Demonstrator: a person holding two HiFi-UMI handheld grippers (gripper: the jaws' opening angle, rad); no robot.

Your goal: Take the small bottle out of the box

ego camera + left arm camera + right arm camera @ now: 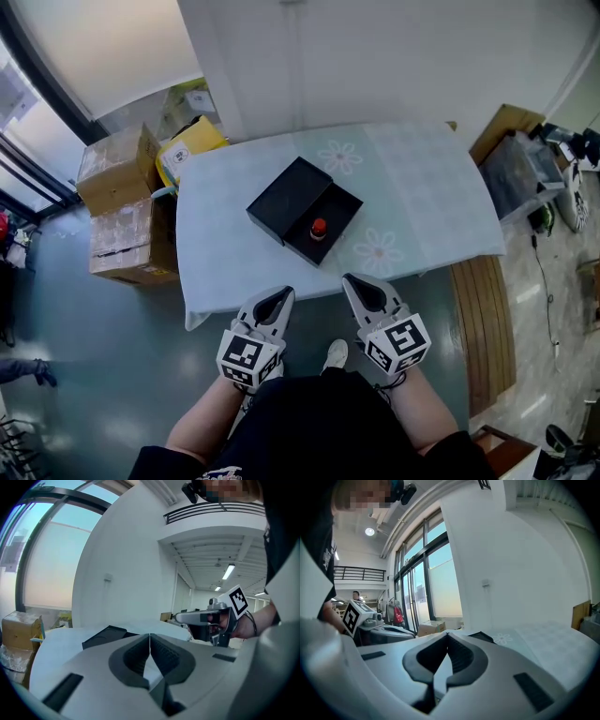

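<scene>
Ahead of the person stands the table (422, 197), covered with a pale flowered cloth, and a little left of its middle sits the black box (343, 208). The box is open, with its lid (286, 199) lying flat against the tray's left side. Short of the table's near edge hang the left gripper (279, 295) and the right gripper (358, 283). Each has its jaws pressed together on nothing, and both are well apart from the box. The small bottle (318, 229) stands upright in the tray, toward the corner nearest the near edge, and its red cap is the only part that shows clearly. It looks light and rigid, probably glass or hard plastic, so its round, smooth body is likely to slip or topple if pinched off-centre. The best hold seems to be from above, with the pads on opposite sides of the neck just under the cap, where the tray walls do not crowd the jaws. The box itself also looks light and may slide or lift with the bottle, so steadying its rim with the other gripper would be sensible.
</scene>
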